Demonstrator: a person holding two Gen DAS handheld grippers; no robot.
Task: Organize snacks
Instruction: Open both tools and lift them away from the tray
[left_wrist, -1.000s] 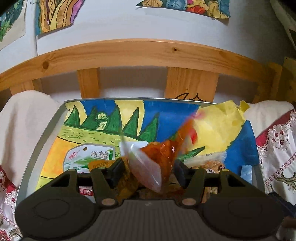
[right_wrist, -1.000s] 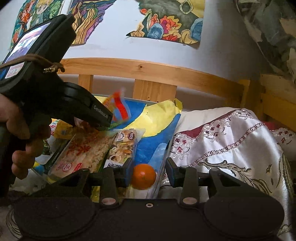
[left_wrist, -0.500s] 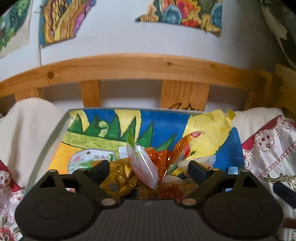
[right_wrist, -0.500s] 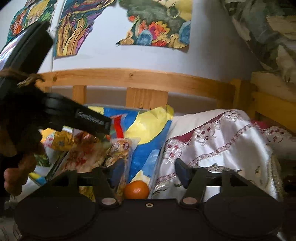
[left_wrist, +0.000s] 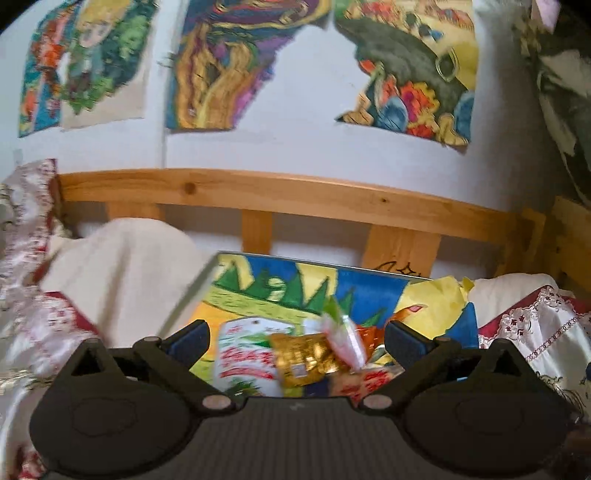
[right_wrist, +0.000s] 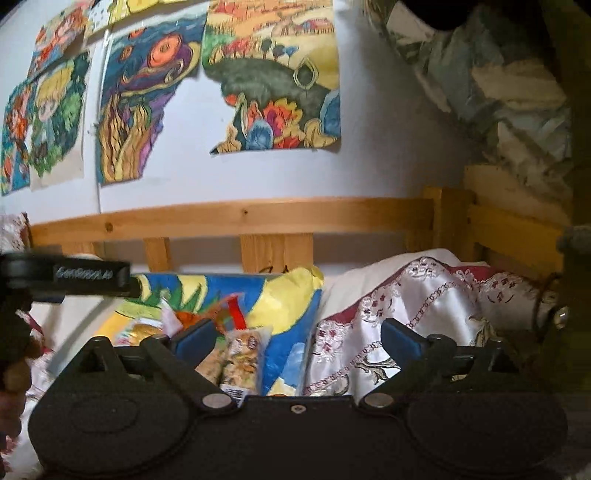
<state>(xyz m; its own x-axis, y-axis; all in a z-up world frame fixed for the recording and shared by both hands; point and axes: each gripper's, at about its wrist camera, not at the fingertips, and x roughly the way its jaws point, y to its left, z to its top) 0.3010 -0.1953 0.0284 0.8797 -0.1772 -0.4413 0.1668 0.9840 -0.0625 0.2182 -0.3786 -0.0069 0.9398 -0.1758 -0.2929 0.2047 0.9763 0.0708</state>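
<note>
Several snack packets lie on a tray (left_wrist: 373, 291) lined with a bright painting. In the left wrist view I see a white and green packet (left_wrist: 247, 354), a gold packet (left_wrist: 303, 360) and a clear pink packet (left_wrist: 345, 341) on top. My left gripper (left_wrist: 295, 341) is open and empty, pulled back above them. My right gripper (right_wrist: 295, 341) is open and empty. A nut packet (right_wrist: 240, 356) and an orange-red packet (right_wrist: 231, 308) lie below it on the tray (right_wrist: 295, 302). The left gripper's body (right_wrist: 74, 275) shows at the left of the right wrist view.
The tray rests on a bed with white and red embroidered cloth (right_wrist: 406, 314) to its right and a cream cloth (left_wrist: 122, 269) to its left. A wooden rail (left_wrist: 280, 195) runs behind it. Paintings (right_wrist: 273, 74) hang on the white wall.
Both grippers opened wide and drew back and up. The left let go of the orange and clear packets, which lie on the pile. The right let go of the orange fruit, now out of view.
</note>
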